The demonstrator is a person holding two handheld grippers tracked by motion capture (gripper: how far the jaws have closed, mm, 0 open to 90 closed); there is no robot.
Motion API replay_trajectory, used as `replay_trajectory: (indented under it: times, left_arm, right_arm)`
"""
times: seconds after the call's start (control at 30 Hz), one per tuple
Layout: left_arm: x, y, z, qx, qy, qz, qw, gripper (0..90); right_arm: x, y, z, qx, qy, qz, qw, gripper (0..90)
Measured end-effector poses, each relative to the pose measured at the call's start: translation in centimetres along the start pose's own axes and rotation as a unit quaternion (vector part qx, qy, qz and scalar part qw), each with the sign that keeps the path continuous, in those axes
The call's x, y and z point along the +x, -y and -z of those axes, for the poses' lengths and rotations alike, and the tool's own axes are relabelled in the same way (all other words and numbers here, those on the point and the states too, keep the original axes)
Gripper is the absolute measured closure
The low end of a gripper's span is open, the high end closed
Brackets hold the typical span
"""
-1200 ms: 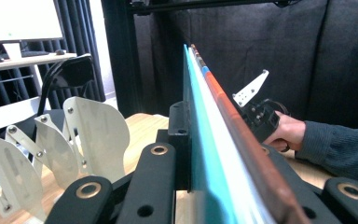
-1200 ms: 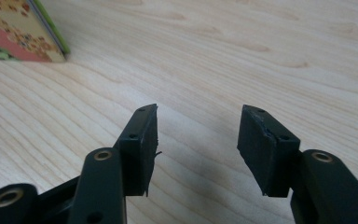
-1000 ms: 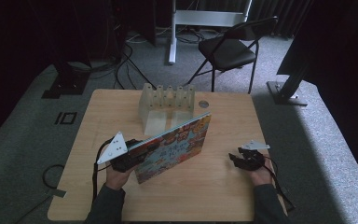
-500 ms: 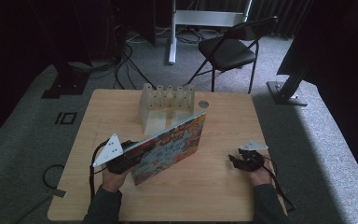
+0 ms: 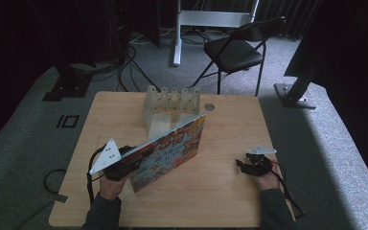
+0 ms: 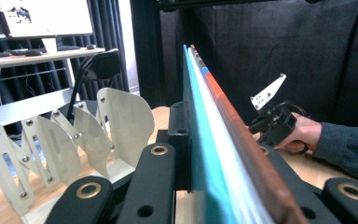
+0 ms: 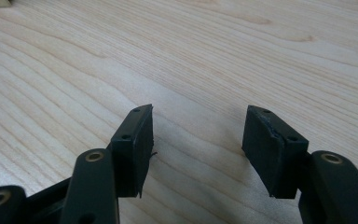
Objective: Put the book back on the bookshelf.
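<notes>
No readable writing on the book (image 5: 170,151) the left gripper (image 5: 124,165) clamps.

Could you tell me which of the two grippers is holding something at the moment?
The left gripper: it is shut on the edge of the colourful book. The right gripper stands open over bare table.

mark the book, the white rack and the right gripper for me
book (image 5: 170,149), high view, middle of its colourful cover.
white rack (image 5: 171,99), high view, its row of dividers.
right gripper (image 7: 198,140), right gripper view, midway between its open jaws.
</notes>
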State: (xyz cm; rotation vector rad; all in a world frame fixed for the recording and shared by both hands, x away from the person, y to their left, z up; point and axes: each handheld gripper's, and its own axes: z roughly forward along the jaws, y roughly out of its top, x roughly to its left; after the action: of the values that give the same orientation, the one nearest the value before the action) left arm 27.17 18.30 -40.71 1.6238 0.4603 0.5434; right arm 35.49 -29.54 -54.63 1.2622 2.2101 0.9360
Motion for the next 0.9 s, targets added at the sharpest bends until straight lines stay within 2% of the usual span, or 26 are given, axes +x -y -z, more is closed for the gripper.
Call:
replay_trajectory:
  times: [0.5,0.9]
  left_arm:
    - [0.4,-0.1,0.7,0.004,-0.018,0.005,0.9998,80.6]
    - [0.7,-0.2,1.3,0.008,-0.028,0.011,0.9995,80.6]
  right_arm:
    - [-0.3,0.3,-0.1,-0.007,-0.003,-0.016,0.9998,39.5]
    - [-0.3,0.4,-0.2,-0.011,-0.004,-0.019,0.9998,40.2]
